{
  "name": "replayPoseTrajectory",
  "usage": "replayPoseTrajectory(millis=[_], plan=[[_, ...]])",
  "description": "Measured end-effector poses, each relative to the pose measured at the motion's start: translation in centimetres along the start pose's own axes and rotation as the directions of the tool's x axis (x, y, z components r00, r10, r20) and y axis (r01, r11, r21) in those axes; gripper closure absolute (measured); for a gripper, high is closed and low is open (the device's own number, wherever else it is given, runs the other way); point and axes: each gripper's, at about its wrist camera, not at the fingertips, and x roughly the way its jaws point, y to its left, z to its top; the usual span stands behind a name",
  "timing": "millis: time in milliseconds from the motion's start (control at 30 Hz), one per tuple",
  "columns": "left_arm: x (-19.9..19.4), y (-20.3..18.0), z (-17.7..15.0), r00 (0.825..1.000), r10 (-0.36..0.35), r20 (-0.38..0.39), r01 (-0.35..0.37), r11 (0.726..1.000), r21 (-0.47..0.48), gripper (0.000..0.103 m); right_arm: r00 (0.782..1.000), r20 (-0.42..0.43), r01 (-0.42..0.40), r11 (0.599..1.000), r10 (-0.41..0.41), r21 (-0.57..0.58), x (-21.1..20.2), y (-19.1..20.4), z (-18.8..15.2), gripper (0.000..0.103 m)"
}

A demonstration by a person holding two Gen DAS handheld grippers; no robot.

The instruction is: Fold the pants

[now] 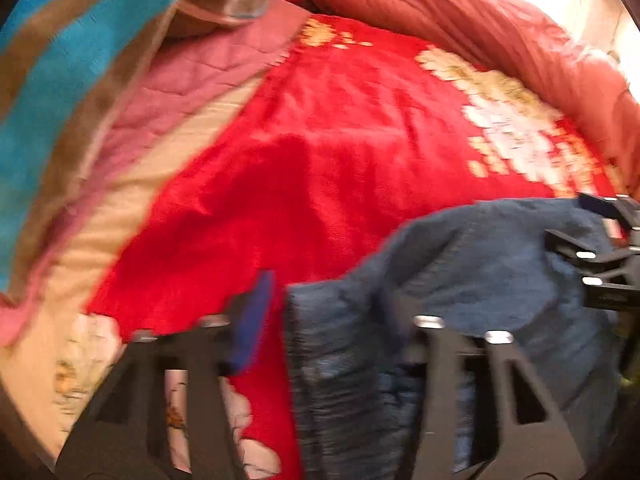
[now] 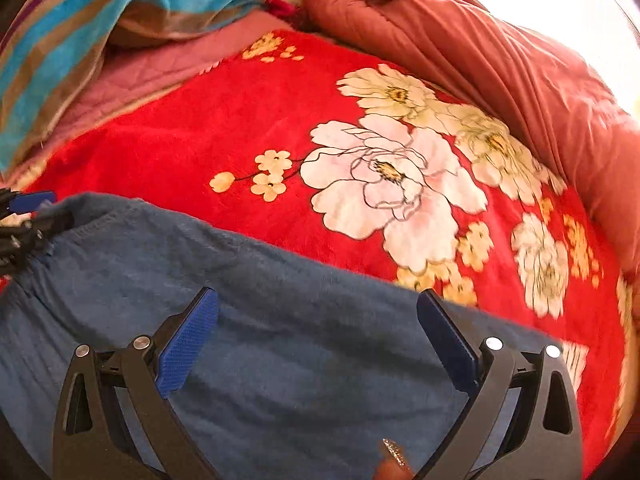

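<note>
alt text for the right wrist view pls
The right gripper, jaws wide open, hovers over blue pants lying on a red floral blanket. The left gripper is at the pants' far left edge.

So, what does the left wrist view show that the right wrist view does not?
Only the left wrist view shows the cream border of the red blanket and a bunched fold of the pants standing between the left gripper's fingers.

Only the right wrist view shows the large flowers sharply, the open right gripper over flat pants, and a fingertip at the bottom edge.

Both show the blue pants, the red blanket, the striped towel and the rust quilt.
</note>
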Motion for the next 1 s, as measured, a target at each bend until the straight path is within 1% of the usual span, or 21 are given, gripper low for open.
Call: replayPoseTrajectory(millis=[33, 133, 267, 333, 400, 433, 467, 500, 533, 567, 600, 633, 667, 733, 767, 867, 967, 1000], plan=[[-0.3, -0.3, -0.2, 1.000, 0.020, 0.025, -0.020, 1.000, 0.015, 0.073, 1.000, -0.007, -0.004, 1.000, 0.004, -0.012, 0.3, 0.1, 0.1, 0.004], [-2.1, -1.2, -0.7, 0.995, 0.025, 0.102, -0.030, 0.998, 0.050, 0.076, 1.000, -0.013, -0.003, 0.999, 0.003, -0.048, 1.0, 0.4, 0.7, 0.004], [-5.4, -2.2, -1.5, 0.978, -0.033, 0.204, 0.016, 0.996, 0.086, 0.077, 1.000, -0.009, 0.006, 0.993, -0.007, -0.117, 1.5, 1.1, 1.1, 0.004], [-6.3, -2.6, -1.7, 0.973, -0.055, 0.223, 0.034, 0.995, 0.095, 0.077, 1.000, 0.001, 0.014, 0.990, -0.014, -0.143, 1.5, 1.4, 1.1, 0.004], [-7.2, -2.8, -2.5, 0.966, -0.081, 0.245, 0.058, 0.993, 0.098, 0.077, 0.999, 0.038, 0.039, 0.984, -0.032, -0.176, 1.1, 2.0, 0.9, 0.005], [-7.5, -2.9, -2.7, 0.963, -0.088, 0.253, 0.065, 0.993, 0.097, 0.077, 0.998, 0.054, 0.040, 0.981, -0.030, -0.190, 0.9, 2.2, 0.8, 0.009], [-7.8, -2.9, -3.1, 0.960, -0.097, 0.262, 0.073, 0.992, 0.099, 0.077, 0.998, 0.068, 0.026, 0.978, -0.012, -0.208, 0.7, 2.6, 0.5, 0.016], [-8.0, -2.9, -3.4, 0.958, -0.104, 0.269, 0.080, 0.992, 0.100, 0.077, 0.997, 0.073, -0.015, 0.974, 0.032, -0.225, 0.4, 3.0, 0.1, 0.036], [-8.1, -3.0, -3.6, 0.957, -0.108, 0.270, 0.084, 0.991, 0.101, 0.077, 0.996, 0.075, -0.033, 0.971, 0.052, -0.235, 0.2, 3.3, -0.1, 0.053], [-8.1, -3.0, -3.9, 0.956, -0.114, 0.269, 0.089, 0.991, 0.104, 0.077, 0.994, 0.078, -0.050, 0.967, 0.072, -0.248, 0.0, 3.7, -0.4, 0.060], [-8.2, -3.0, -4.2, 0.957, -0.112, 0.269, 0.086, 0.991, 0.107, 0.077, 0.993, 0.081, -0.059, 0.965, 0.082, -0.257, -0.3, 4.1, -0.7, 0.075], [-8.1, -3.0, -4.3, 0.957, -0.103, 0.270, 0.075, 0.991, 0.111, 0.077, 0.993, 0.088, -0.054, 0.965, 0.078, -0.256, -0.7, 4.3, -0.9, 0.085], [-8.0, -3.0, -4.5, 0.958, -0.093, 0.271, 0.064, 0.991, 0.114, 0.077, 0.993, 0.094, -0.047, 0.968, 0.072, -0.249, -1.0, 4.4, -1.0, 0.087], [-7.9, -2.6, -4.6, 0.959, -0.086, 0.268, 0.061, 0.993, 0.101, 0.077, 0.989, 0.123, -0.058, 0.978, 0.084, -0.201, -2.4, 3.9, -1.5, 0.095], [-7.9, -2.3, -4.7, 0.960, -0.086, 0.268, 0.065, 0.994, 0.087, 0.077, 0.987, 0.133, -0.069, 0.980, 0.095, -0.185, -2.9, 3.8, -1.6, 0.095], [-8.3, -1.8, -5.0, 0.956, -0.096, 0.277, 0.079, 0.994, 0.072, 0.077, 0.972, 0.180, -0.139, 0.987, 0.152, -0.079, -5.9, 2.4, -2.8, 0.095], [-9.2, -2.0, -5.6, 0.948, -0.106, 0.299, 0.084, 0.993, 0.086, 0.077, 0.957, 0.230, -0.175, 0.984, 0.174, -0.015, -8.9, 2.1, -4.6, 0.095], [-9.4, -2.1, -5.8, 0.946, -0.111, 0.304, 0.088, 0.992, 0.088, 0.077, 0.948, 0.250, -0.204, 0.979, 0.195, 0.009, -10.2, 2.1, -5.6, 0.095]])
